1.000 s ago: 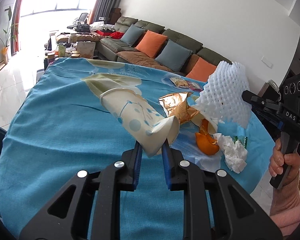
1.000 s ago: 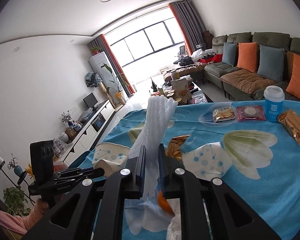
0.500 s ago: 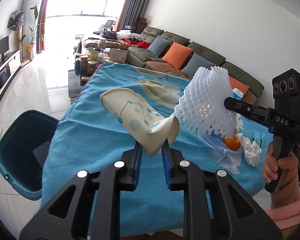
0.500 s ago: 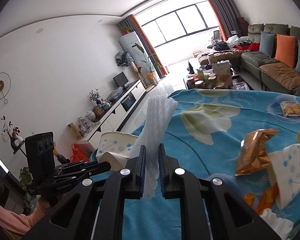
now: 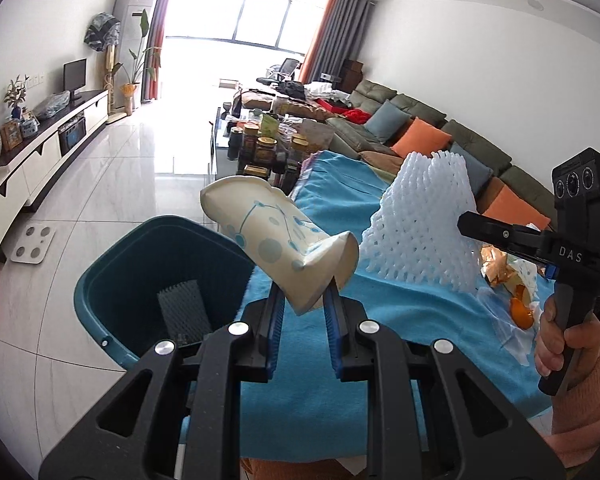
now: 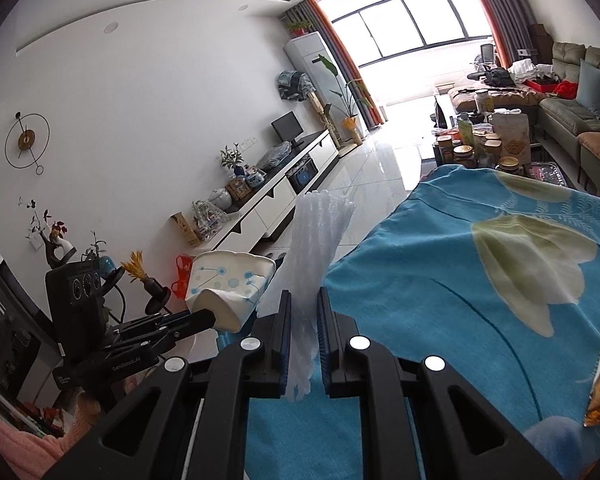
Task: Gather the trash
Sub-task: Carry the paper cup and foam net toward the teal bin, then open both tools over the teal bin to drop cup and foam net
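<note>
Left gripper (image 5: 303,308) clamped on crushed paper cup (image 5: 278,240), held above teal bin (image 5: 112,280) at the table's edge. Right gripper (image 6: 303,328) clamped on white foam net (image 6: 316,248), just beside the cup, over blue tablecloth (image 6: 460,280).

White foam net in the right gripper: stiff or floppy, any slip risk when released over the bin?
Probably springy but soft: the foam net stands up unsupported above the right gripper, yet squeezes thin between its fingers. Likely very light, being open mesh. It may snag on the finger pads rather than slip, and could drift off the teal bin.
</note>
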`<state>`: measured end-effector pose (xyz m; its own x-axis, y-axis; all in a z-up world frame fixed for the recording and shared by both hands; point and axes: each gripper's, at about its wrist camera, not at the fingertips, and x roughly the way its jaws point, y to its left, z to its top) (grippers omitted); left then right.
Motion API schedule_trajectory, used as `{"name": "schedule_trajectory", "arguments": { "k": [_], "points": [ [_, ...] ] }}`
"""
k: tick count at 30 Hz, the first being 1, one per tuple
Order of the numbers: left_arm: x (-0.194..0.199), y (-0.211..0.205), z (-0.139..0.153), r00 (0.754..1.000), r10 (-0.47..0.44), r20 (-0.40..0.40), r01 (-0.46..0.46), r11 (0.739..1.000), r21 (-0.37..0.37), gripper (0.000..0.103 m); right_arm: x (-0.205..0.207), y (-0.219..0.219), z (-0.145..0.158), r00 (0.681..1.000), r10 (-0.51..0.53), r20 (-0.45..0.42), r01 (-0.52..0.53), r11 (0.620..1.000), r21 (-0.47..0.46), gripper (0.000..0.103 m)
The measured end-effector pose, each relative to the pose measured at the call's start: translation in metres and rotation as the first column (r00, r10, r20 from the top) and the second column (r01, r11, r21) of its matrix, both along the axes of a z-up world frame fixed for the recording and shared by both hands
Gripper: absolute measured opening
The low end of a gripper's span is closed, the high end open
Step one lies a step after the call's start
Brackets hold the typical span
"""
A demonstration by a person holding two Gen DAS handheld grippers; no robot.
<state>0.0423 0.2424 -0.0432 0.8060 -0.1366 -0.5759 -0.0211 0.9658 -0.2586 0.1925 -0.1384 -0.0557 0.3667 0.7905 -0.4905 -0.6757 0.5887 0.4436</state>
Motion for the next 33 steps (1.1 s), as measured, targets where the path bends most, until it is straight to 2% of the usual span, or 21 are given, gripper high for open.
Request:
{"name": "schedule_trajectory", "arguments": {
  "k": [7,15,33],
  "points": [
    [-0.007,0.040,-0.005,0.996,0.084,-0.028,-0.083,0.997,0.002,0.020,0.004,0.039,-0.003,0.999,0.053,0.004,-0.053,0.997,-0.047,0.011],
    [-0.014,0.075,-0.018,0.989,0.135,-0.066,-0.137,0.990,-0.017,0.020,0.004,0.076,-0.006,0.996,0.084,-0.002,-0.084,0.993,-0.086,0.012],
    [0.009,0.099,-0.057,0.964,0.215,-0.154,-0.222,0.975,-0.025,0.020,0.015,0.150,-0.023,0.993,0.118,-0.007,-0.117,0.975,-0.190,0.012]
  ]
}}
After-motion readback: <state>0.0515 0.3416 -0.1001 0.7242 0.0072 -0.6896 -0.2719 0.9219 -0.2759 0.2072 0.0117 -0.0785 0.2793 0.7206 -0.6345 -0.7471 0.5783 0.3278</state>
